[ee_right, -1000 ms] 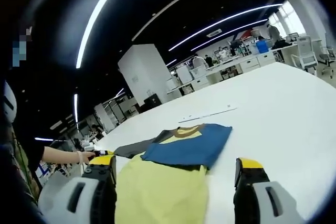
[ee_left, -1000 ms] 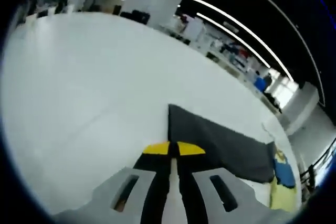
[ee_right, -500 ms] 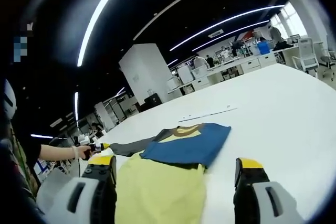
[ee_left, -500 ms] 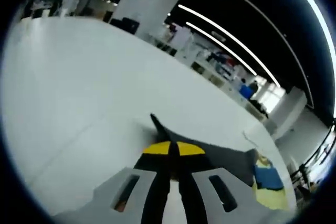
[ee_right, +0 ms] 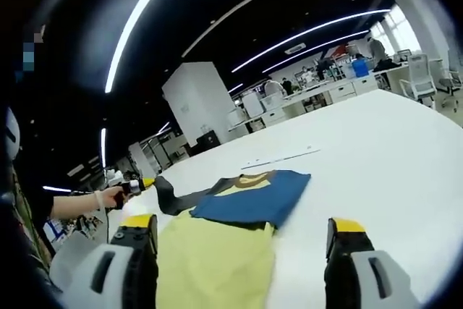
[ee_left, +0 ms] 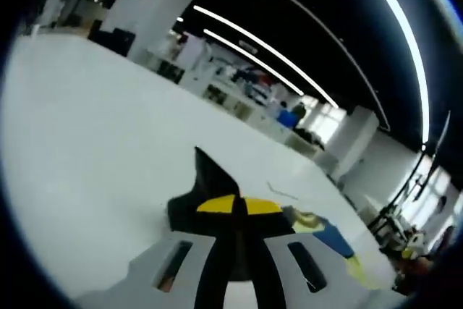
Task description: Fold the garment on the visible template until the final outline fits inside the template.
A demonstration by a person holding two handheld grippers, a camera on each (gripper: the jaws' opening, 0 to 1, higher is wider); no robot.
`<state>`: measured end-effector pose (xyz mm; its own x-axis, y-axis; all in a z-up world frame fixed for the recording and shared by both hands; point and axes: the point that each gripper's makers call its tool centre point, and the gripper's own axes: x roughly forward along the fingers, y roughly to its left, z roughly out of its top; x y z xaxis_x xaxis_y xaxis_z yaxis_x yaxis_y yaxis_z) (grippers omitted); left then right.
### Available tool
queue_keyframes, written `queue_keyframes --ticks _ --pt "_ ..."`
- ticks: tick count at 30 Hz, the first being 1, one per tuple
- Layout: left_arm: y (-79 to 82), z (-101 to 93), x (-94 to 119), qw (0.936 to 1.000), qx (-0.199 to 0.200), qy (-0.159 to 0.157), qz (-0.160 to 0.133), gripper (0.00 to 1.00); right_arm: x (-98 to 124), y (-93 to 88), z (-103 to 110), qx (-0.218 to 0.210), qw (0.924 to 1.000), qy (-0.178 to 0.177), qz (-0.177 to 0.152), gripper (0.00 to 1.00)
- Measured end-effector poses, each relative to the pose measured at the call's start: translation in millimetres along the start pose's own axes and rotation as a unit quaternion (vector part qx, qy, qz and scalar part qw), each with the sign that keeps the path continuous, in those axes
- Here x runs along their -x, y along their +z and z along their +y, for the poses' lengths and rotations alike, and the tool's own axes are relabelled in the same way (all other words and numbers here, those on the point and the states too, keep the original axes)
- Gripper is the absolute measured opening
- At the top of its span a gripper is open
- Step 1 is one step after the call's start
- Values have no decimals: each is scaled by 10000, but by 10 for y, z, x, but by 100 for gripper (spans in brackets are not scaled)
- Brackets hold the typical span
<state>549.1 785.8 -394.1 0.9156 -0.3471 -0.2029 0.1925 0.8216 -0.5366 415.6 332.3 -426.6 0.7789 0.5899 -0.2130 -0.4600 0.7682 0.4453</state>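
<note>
The garment lies flat on the white table (ee_right: 376, 142): a yellow body (ee_right: 217, 265), a blue upper part (ee_right: 249, 197) and a dark grey sleeve (ee_right: 170, 195). My left gripper (ee_left: 239, 206) is shut on the sleeve's end (ee_left: 210, 179), which stands up in a peak off the table. The right gripper view shows that left gripper (ee_right: 137, 186) in a hand at the far left, with the sleeve curling up from it. My right gripper (ee_right: 242, 226) hangs open over the yellow body, holding nothing. A thin pale line (ee_right: 278, 158), perhaps the template's edge, runs on the table beyond the garment.
The table stretches wide and bare on the right of the garment (ee_left: 325, 235). The person's arm (ee_right: 72, 208) and body are at the left. A white pillar (ee_right: 195, 99), desks and office chairs (ee_right: 416, 77) stand far behind.
The left gripper has lifted the sleeve's end off the table and carried it towards the garment's body; the sleeve now curls upward. The right gripper has stayed open in place.
</note>
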Motion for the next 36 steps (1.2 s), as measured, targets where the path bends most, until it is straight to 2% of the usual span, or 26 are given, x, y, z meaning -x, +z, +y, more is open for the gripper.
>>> queue_keyframes --ticks 1,2,3,7,11,21,27,36 --pt "-12 -119 -57 9999 50 -134 23 0 15 0 -15 -1 10000 -20 -23 98" --pt "-20 -134 -84 9998 37 -172 48 0 25 5 -25 -28 10000 -33 -50 98" --pt "-34 -237 -148 9993 -191 -304 76 0 38 8 -28 -75 9999 -29 -74 98" --pt "-101 -513 -353 9979 -119 -629 129 0 69 -27 -30 -49 10000 -36 -41 97" --pt "-251 -702 -500 9955 -408 -783 340 0 109 -21 -51 -159 9998 -50 -133 97" --pt "-559 -1194 -815 9904 -392 -1192 586 0 102 -92 -57 -240 9996 -74 -111 97" --pt "-689 -1461 -925 9882 -200 -1377 642 0 115 -107 -94 -293 9994 -115 -139 97" --pt "-845 -2121 -1121 9803 -9 -1887 578 0 162 -166 -135 -397 9990 -154 -164 97"
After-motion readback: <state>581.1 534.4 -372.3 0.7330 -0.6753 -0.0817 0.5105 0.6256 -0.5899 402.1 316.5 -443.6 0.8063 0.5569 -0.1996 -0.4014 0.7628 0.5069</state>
